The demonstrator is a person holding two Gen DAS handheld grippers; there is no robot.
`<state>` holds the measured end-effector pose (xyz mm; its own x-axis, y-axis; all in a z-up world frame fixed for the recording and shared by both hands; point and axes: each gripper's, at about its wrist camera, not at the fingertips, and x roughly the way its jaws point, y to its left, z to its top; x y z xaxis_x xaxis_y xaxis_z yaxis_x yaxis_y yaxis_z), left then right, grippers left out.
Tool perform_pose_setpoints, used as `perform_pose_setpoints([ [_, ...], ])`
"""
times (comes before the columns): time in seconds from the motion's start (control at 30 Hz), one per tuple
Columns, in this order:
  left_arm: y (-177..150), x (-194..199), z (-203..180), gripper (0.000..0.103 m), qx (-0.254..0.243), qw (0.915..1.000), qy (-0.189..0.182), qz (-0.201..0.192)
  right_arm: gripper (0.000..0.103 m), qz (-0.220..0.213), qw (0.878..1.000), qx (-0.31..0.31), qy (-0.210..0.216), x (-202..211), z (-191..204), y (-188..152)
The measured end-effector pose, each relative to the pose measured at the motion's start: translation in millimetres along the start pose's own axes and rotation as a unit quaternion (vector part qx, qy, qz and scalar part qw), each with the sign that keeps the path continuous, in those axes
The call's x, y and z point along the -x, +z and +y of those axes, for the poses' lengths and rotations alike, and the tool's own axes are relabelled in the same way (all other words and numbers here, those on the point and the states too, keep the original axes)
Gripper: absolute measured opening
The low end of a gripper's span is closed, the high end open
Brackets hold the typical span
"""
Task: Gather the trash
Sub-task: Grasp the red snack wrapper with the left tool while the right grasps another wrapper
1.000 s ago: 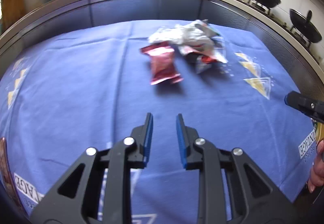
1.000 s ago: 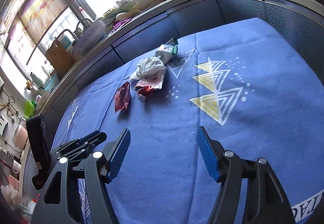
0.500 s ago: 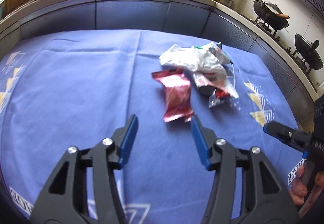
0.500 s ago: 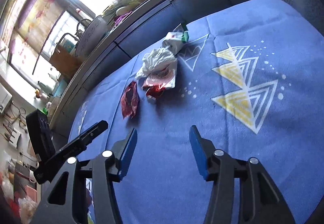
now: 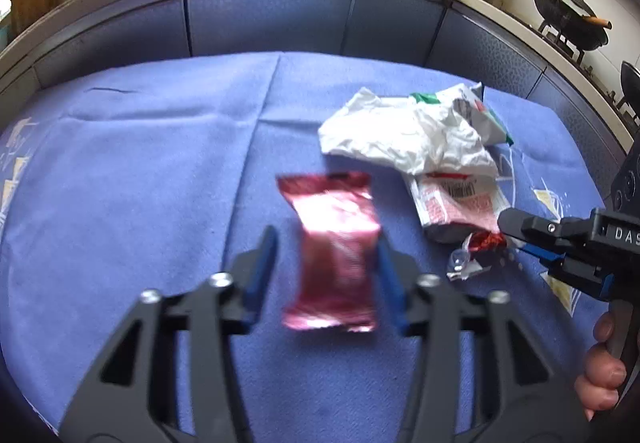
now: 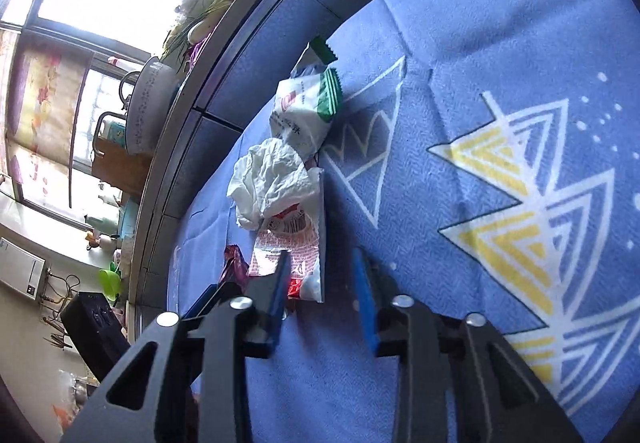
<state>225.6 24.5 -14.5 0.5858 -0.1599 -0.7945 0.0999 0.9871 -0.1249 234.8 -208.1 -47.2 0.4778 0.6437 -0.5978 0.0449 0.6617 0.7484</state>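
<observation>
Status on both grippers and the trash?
Left gripper open, straddling red wrapper. Right gripper open at pink-white packet. Nothing in the way.

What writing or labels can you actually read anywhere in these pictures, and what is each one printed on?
"DAS": white letters on the black body of the right gripper, cut off at the picture's edge.
Barcode and red print on the red-and-white wrapper: too small to read.
Red logo and dark characters on the white-and-green packet: too blurred to read.
Red foil packet between the left gripper fingers: blurred, nothing legible.
</observation>
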Motion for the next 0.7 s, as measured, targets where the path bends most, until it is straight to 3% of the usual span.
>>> perform_pose_setpoints([
  [0.17,-17,13,5,0.025,-0.001,1.0,-0.009,0.0,0.004,-0.012,1.0,0.024,0.0,26,3,-30],
  [0.37,-71,54,4,0.025,-0.011,0.999,-0.044,-0.003,0.004,-0.032,0.999,0.035,0.006,87,-16,-88],
  [0.5,-104,74,-10,0.025,-0.031,0.9973,-0.067,0.002,0.004,-0.049,0.999,0.006,0.015,124,-40,-121],
  [0.7,-121,90,-26,0.025,-0.034,0.9945,-0.099,0.007,0.004,-0.078,0.996,-0.024,0.023,162,-61,-148],
])
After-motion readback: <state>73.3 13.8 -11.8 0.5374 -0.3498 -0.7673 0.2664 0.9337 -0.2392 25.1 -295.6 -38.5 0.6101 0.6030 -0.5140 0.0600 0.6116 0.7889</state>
